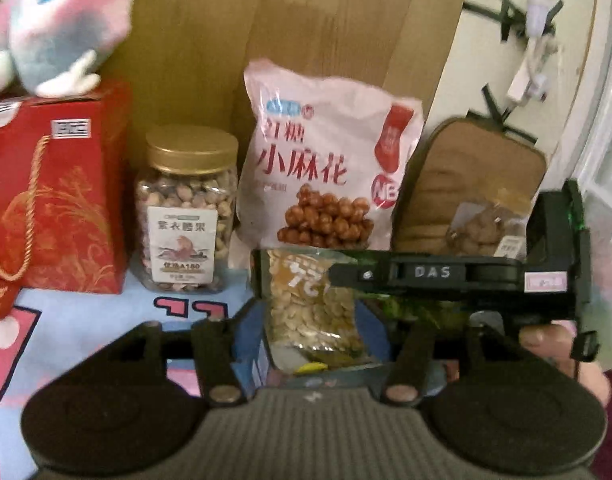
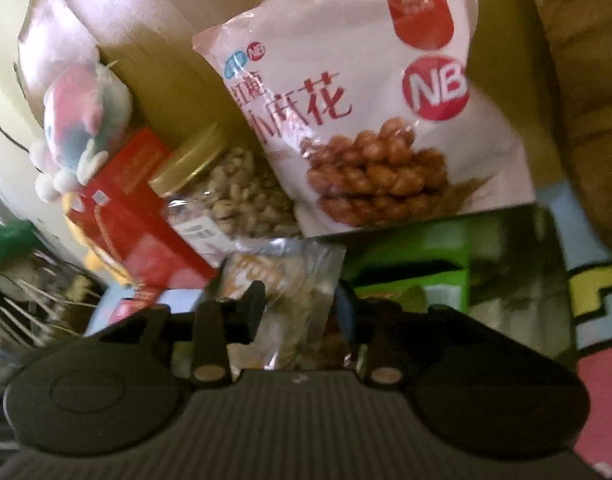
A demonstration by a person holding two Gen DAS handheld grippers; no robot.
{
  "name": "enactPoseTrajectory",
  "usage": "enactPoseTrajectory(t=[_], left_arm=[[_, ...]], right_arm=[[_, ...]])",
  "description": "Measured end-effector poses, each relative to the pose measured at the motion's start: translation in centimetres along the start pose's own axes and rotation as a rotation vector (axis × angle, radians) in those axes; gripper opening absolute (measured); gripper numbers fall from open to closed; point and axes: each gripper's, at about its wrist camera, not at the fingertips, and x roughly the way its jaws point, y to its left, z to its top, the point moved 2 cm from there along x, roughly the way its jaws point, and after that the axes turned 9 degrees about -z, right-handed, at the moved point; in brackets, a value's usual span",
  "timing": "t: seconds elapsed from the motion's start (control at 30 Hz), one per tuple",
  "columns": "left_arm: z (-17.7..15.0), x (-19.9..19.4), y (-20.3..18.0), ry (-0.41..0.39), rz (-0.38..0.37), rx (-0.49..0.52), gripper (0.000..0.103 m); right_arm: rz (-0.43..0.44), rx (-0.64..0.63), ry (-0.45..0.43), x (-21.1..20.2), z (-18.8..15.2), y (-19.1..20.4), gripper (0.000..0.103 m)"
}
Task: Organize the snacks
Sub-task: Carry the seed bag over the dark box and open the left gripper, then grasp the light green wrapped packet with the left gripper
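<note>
A wooden board (image 1: 297, 20) fills the top centre of my left view. Before it stand a red box (image 1: 53, 200) at left, a pink bag (image 1: 326, 152) at centre, and a nut jar (image 1: 185, 212) between them. A small clear packet (image 1: 310, 304) sits low centre between my left gripper's (image 1: 318, 320) part-open jaws; whether they pinch it I cannot tell. My right gripper (image 2: 301, 308) is likewise part-open around the packet.
</note>
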Motion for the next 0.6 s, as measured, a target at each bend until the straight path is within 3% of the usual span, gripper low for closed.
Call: enactPoseTrajectory(t=[0.13,0.3,0.43,0.53,0.6], left_arm=[[-1.5,-3.1,-0.1,-0.024,-0.036,-0.024,0.052],[-4.9,-6.4,0.4,-0.011,-0.053,-0.076,0.055],[-8.6,-8.7,0.7,0.044,-0.062,-0.098,0.055],[-11.5,-9.8,1.1,0.094,-0.069,-0.130,0.055],[-13.1,-10.5,1.3,0.119,-0.081,-0.144,0.055]], right_arm=[[-0.005,0.047,-0.090,-3.4,-0.1,-1.1,0.042],[0.031,0.099,-0.123,-8.0,-2.4,-1.6,0.043],[0.107,0.073,-0.097,-11.6,-6.8,0.3,0.045],[0.174,-0.028,-0.032,-13.5,-11.8,2.3,0.053],[0.183,-0.111,0.019,-14.3,-15.5,3.7,0.053]])
